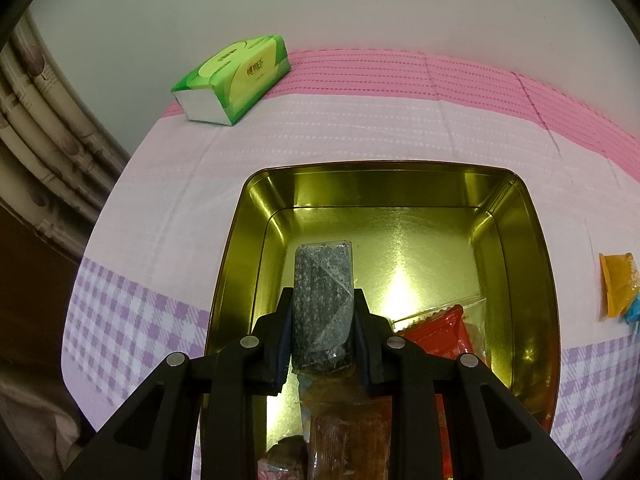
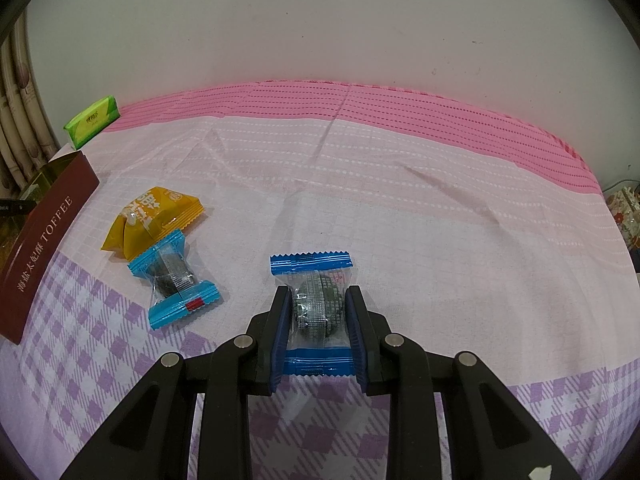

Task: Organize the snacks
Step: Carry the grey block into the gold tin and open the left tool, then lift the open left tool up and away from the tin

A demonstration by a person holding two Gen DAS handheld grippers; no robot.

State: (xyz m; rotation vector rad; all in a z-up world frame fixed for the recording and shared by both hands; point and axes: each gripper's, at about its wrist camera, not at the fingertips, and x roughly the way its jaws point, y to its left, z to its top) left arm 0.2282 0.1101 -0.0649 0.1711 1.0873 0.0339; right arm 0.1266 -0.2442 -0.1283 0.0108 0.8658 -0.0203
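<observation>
The left hand-held gripper (image 1: pixel 322 310) was clamped on a dark speckled snack bar (image 1: pixel 322 300), its long axis running along the fingers, held directly above the gold tin (image 1: pixel 256 216). The right hand-held gripper (image 2: pixel 318 308) was narrowed around a blue-ended sweet (image 2: pixel 316 308) on the table (image 2: pixel 440 220); actual contact could not be confirmed. The tin's near end was hidden behind the gripper.

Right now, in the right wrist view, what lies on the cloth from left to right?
Toffee tin → yellow snack packet → loose blue-wrapped snack → blue-wrapped snack between the right gripper fingers.
</observation>
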